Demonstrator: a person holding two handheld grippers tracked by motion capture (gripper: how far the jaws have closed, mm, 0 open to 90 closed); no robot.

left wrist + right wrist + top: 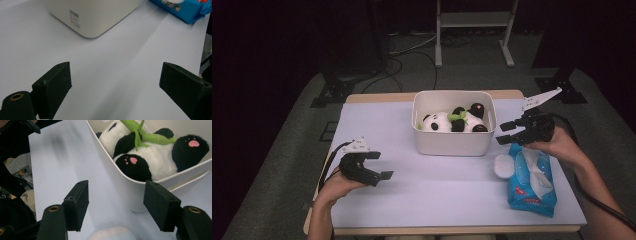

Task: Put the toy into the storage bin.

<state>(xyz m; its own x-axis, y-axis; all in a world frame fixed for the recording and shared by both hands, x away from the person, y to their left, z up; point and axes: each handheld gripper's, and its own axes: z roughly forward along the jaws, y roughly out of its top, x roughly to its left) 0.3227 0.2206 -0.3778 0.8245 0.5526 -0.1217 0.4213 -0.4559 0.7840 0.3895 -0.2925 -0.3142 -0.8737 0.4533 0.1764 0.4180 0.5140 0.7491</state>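
My right gripper (507, 133) hangs beside the right end of the white bin (452, 142), jaws wide apart with nothing between them. Its own view shows the bin's corner rim just past the pads, and the plush panda (152, 155) inside with pink paw pads and a green bamboo sprig, detail the high view blurs. My left gripper (382, 165) rests near the table's (422, 195) left edge, also open and holding nothing. The high view alone shows the blue wet-wipe pack (532, 182) under my right hand.
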